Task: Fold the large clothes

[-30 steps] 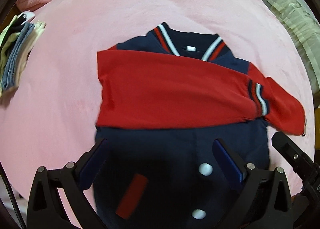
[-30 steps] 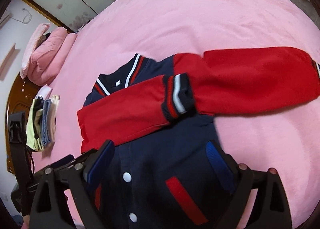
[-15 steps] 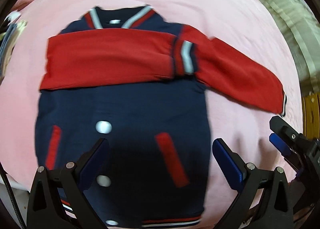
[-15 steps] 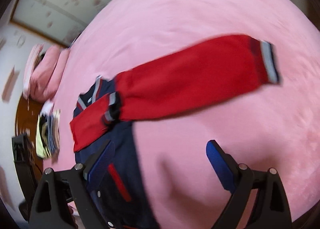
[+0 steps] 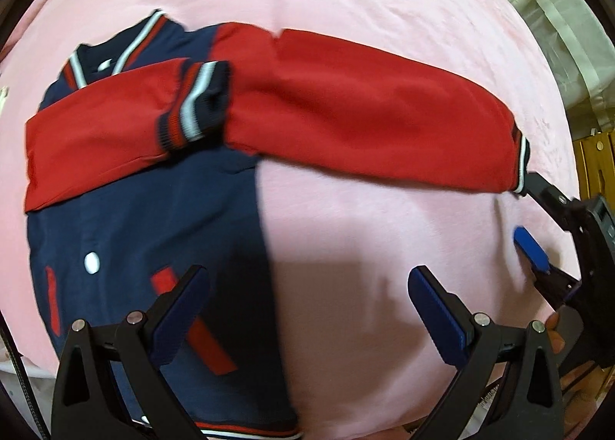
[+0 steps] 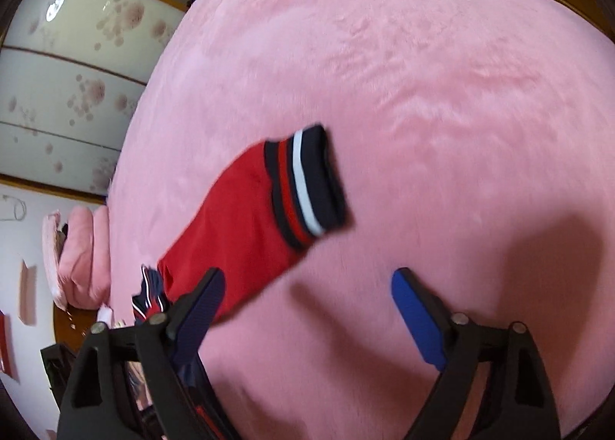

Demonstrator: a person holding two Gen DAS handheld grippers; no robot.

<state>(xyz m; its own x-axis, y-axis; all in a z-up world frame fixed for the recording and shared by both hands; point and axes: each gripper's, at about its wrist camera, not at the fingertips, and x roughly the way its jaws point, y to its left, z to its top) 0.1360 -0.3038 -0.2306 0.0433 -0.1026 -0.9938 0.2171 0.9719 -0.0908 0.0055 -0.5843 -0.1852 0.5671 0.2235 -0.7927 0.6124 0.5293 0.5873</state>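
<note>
jacket (image 5: 146, 209) flat on the bed (image 5: 384, 17), one sleeve (image 5: 365, 120) still outstretched ahead of both tongs; left tongs (image 5: 307, 309) released and empty, right tongs (image 6: 307, 309) closing on nothing yet: best pinch the cuff (image 6: 307, 182) squarely, then fold it across the body.

A: What lies on the fuzzy pink bed cover (image 5: 384, 9)?

B: 1 navy varsity jacket with red sleeves (image 5: 146, 209), spread toward the cover's left edge. 1 sleeve is folded across its chest; the other stretches out toward the right edge.

A: And the black left gripper with blue pads (image 5: 307, 309)?

B: Its jaws stand wide apart over the jacket's side edge, nothing between them.

A: Anything at the right edge?

B: The black right gripper (image 5: 526, 217), beside the outstretched sleeve's striped cuff (image 5: 519, 159), its jaws closing.
</note>
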